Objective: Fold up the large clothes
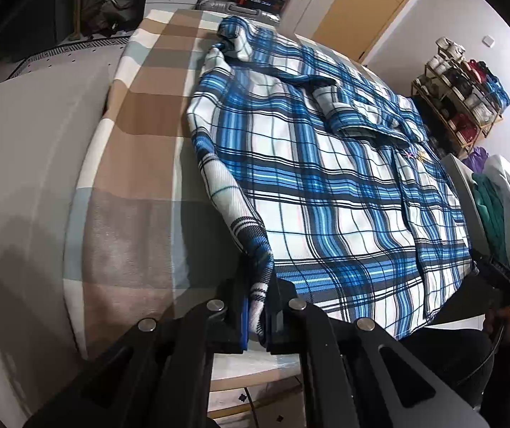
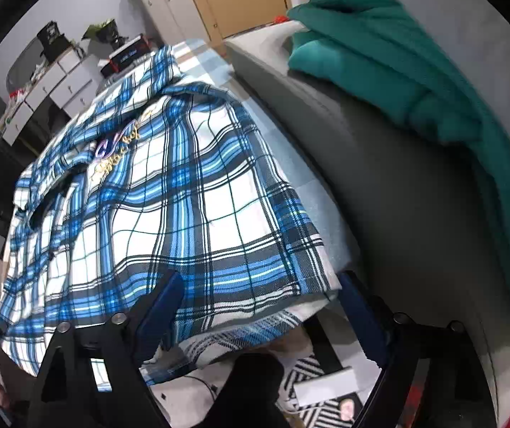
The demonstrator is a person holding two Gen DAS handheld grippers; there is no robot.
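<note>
With the plaid shirt (image 1: 326, 178) spread on the checked bedcover (image 1: 140, 125), the left gripper (image 1: 256, 315) pinches its near hem corner while the right gripper (image 2: 258, 292) straddles the opposite corner, jaws wide, so a shallow bite there could slip and skew the fold.

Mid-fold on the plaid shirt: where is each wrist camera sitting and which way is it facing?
Left wrist: at the shirt's near left corner, angled down; left tongs shut on the plaid shirt; a hand shows at right.
Right wrist: at the near right corner, angled down; right tongs straddle the hem, not pressing; green clothes at right.
Shared: the shirt, the checked cover, the white drawers.
</note>
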